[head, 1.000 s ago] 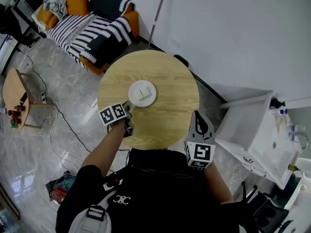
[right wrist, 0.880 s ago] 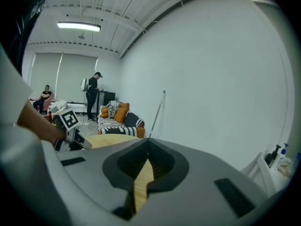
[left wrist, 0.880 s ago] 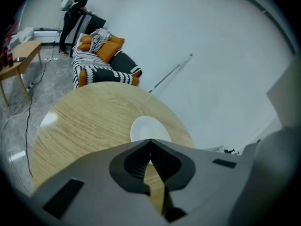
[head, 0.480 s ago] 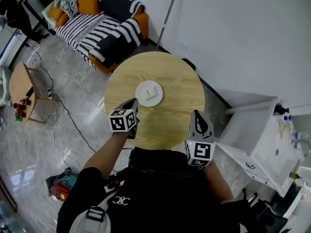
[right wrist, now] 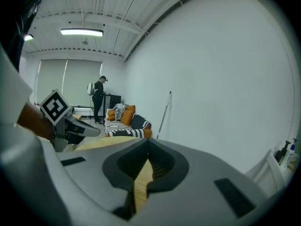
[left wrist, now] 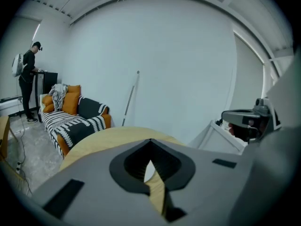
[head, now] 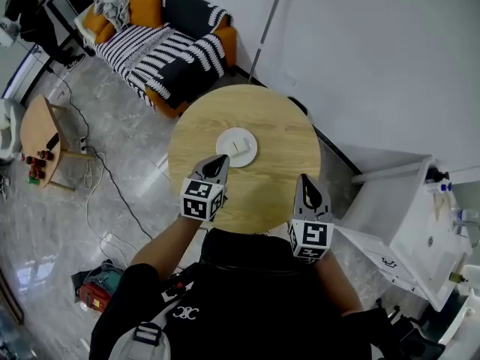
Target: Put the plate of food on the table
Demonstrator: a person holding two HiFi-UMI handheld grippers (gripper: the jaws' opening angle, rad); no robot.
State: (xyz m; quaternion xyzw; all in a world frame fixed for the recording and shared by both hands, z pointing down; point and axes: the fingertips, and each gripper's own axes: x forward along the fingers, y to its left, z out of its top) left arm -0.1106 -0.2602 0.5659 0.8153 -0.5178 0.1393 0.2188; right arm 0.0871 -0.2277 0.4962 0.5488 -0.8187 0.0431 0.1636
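Note:
A white plate (head: 237,147) with a small pale piece of food lies near the middle of the round wooden table (head: 277,137). My left gripper (head: 220,160) hangs over the table's near left part, just short of the plate and apart from it, jaws shut and empty. In the left gripper view its tips (left wrist: 150,141) meet over the tabletop (left wrist: 113,136). My right gripper (head: 306,181) is over the table's near right edge, shut, holding nothing. In the right gripper view its jaws (right wrist: 148,143) are together, and the left gripper (right wrist: 66,122) shows at the left.
A striped sofa (head: 169,40) with orange cushions stands beyond the table. A thin pole (head: 266,28) leans on the white wall. A small wooden side table (head: 34,137) is at the left, a white cabinet (head: 405,208) at the right. A person (head: 30,13) stands far left.
The left gripper has lifted from beside the plate's near left rim and rolled, its marker cube now nearer the camera. The plate stays on the table. The right gripper has kept still.

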